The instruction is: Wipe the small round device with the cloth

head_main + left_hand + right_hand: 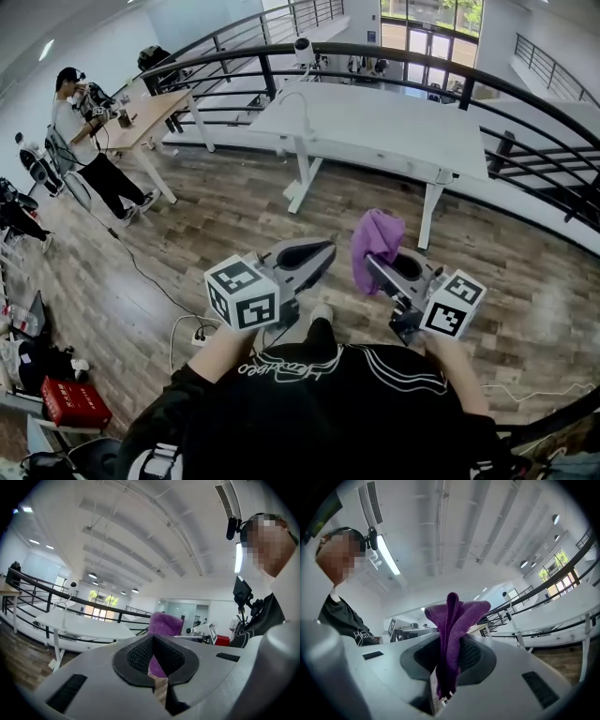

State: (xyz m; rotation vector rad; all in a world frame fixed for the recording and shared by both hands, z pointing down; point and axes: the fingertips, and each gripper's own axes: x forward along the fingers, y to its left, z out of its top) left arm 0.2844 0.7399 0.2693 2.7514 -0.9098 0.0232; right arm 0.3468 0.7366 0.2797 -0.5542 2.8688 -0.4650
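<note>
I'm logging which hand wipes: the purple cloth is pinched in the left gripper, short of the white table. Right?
No: the purple cloth is pinched in the right gripper, not the left gripper, as the right gripper view shows; it is short of the white table.

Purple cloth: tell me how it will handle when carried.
Likely floppy: the cloth folds and bunches above the right gripper. Probably light, since one pinch holds it up. Its fuzzy weave likely resists slipping.
</note>
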